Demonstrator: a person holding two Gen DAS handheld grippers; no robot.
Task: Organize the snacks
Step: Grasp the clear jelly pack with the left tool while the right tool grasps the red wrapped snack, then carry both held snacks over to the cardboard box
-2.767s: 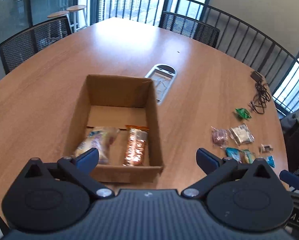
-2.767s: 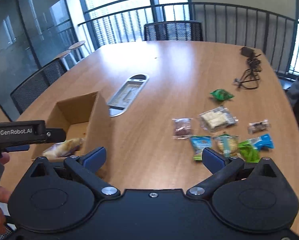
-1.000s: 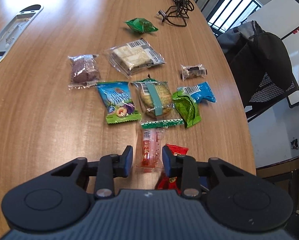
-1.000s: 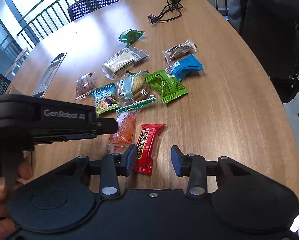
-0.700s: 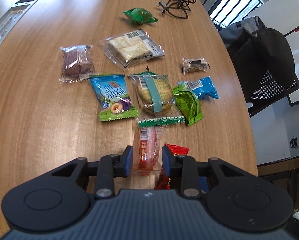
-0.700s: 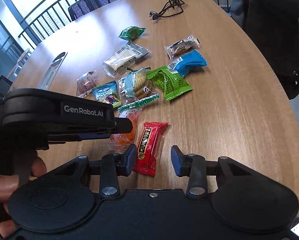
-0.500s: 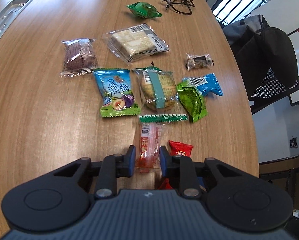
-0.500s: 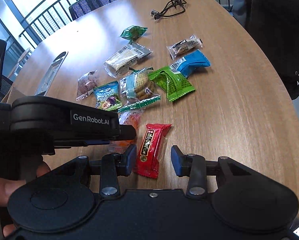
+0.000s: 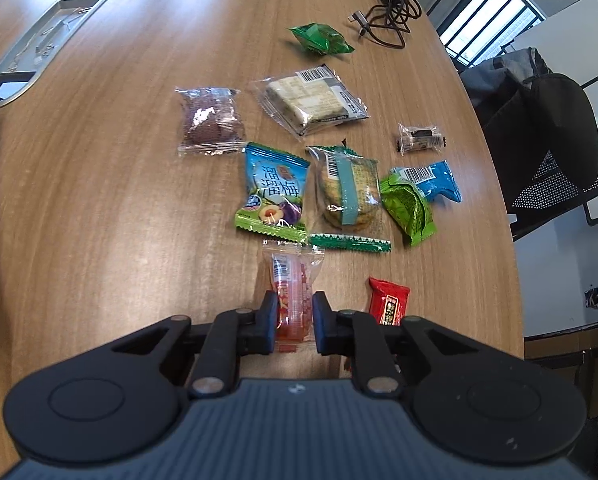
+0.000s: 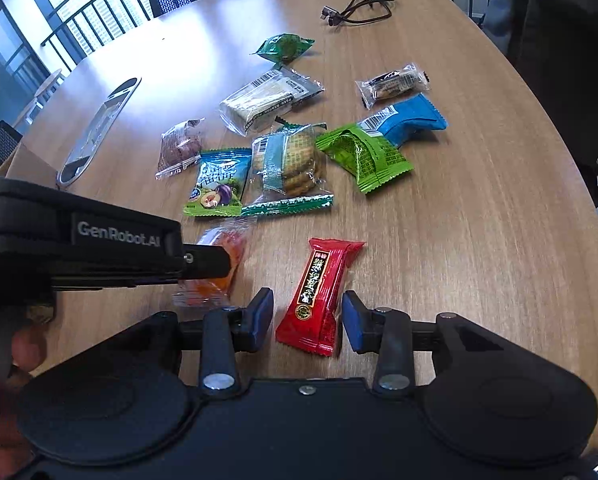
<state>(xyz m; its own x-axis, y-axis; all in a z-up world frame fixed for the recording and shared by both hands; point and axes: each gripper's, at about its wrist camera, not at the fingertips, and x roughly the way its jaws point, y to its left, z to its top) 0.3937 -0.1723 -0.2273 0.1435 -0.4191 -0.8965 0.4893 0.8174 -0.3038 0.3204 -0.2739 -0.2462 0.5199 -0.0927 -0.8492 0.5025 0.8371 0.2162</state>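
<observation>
Several snack packets lie on the wooden table [image 9: 99, 168]. My left gripper [image 9: 293, 323] is shut on an orange-red clear-wrapped snack [image 9: 291, 292], which also shows in the right wrist view [image 10: 223, 264] under the left gripper's body. My right gripper [image 10: 305, 322] is partly open, its fingers either side of the near end of a red candy bar [image 10: 319, 292], not touching it. The red bar also shows in the left wrist view [image 9: 388, 302]. Beyond lie a blue-green plum packet [image 9: 273, 196], a cookie packet [image 9: 349, 192], and green [image 9: 407, 208] and blue [image 9: 435, 180] packets.
Further off lie a purple packet [image 9: 211, 120], a white wafer packet [image 9: 311, 100], a small dark candy [image 9: 419, 138], a green packet [image 9: 319, 39] and a black cable [image 9: 387, 24]. A metal cable hatch [image 9: 47, 44] is at far left. A chair with a backpack [image 9: 539, 120] stands beside the right table edge.
My left gripper has closed on the orange-red snack. My right gripper has edged closer to the red candy bar, its jaws staying partly open.
</observation>
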